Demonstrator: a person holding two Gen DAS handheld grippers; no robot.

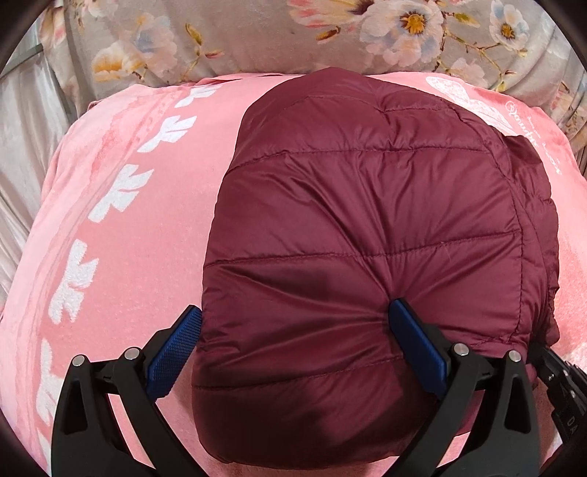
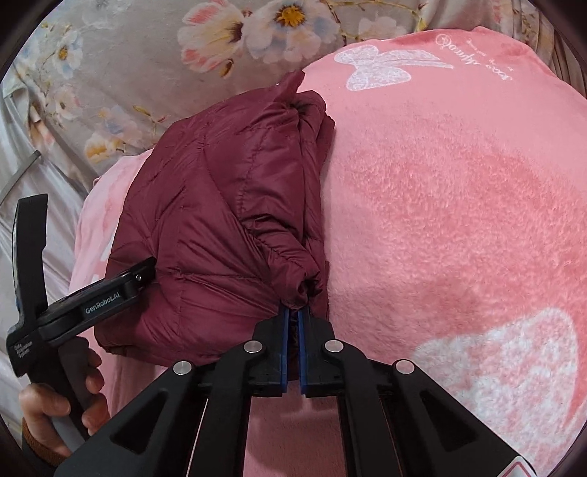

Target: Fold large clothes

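Observation:
A maroon quilted puffer jacket (image 1: 367,227) lies folded into a compact bundle on a pink blanket (image 1: 154,220). My left gripper (image 1: 293,319) is open, its blue pads set wide; the right pad presses into the jacket's near part and the left pad sits at the jacket's left edge. In the right wrist view the jacket (image 2: 220,220) lies to the left, and my right gripper (image 2: 292,312) is shut on a bunched edge of the jacket at its near right corner. The left gripper's body (image 2: 102,297) shows at the jacket's left side, held by a hand.
The pink blanket (image 2: 458,220) has white butterfly and leaf prints. A grey floral bedcover (image 1: 256,33) lies beyond it. Silvery-grey fabric (image 1: 22,121) lies at the far left. Part of my right gripper (image 1: 561,385) shows at the jacket's right edge.

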